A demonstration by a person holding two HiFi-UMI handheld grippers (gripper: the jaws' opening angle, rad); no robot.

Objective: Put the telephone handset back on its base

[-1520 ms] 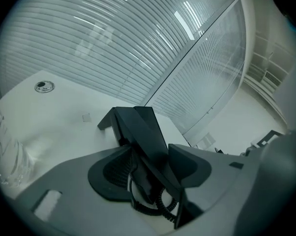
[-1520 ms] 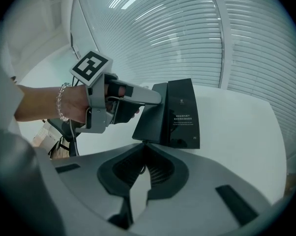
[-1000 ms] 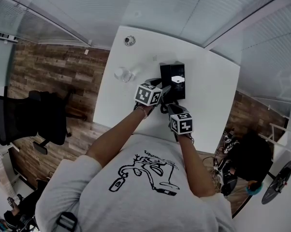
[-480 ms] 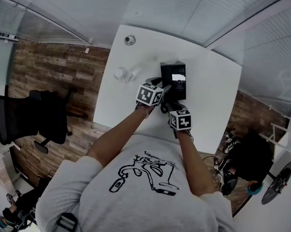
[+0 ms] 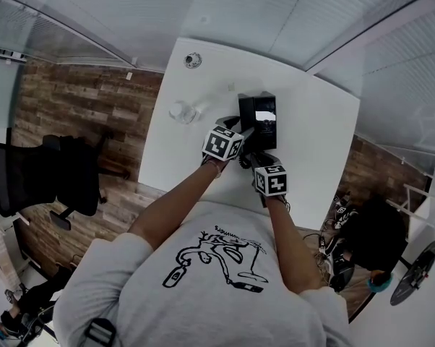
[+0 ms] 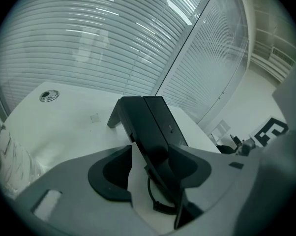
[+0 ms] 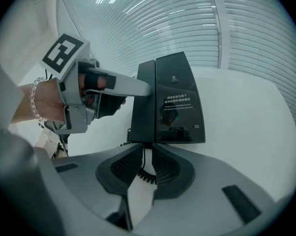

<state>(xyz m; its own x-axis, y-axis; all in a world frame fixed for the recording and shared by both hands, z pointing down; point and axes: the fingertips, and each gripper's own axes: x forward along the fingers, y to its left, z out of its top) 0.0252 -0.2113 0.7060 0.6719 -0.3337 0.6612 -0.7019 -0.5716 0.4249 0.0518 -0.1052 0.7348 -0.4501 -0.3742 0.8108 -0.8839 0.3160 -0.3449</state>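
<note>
A black telephone (image 5: 259, 118) stands on the white table (image 5: 311, 143). Its handset (image 7: 142, 97) lies along the left side of the base (image 7: 180, 100). My left gripper (image 6: 147, 173) is open at the handset's (image 6: 148, 132) near end, which rests against the right pad with bare table showing on the other side. My right gripper (image 7: 145, 171) sits just before the phone's near edge. Its jaws are opening, a narrow gap apart, and the coiled cord (image 7: 146, 176) runs between them. In the head view the left gripper (image 5: 240, 132) and right gripper (image 5: 255, 159) flank the phone's near end.
A crumpled clear wrapper (image 5: 183, 111) lies left of the phone, and a round cable grommet (image 5: 194, 61) sits at the far corner. A black office chair (image 5: 37, 176) stands on the wood floor to the left. Another person (image 5: 376, 241) is at the lower right.
Both grippers have barely shifted at the phone's near end. The phone and handset stay where they were.
</note>
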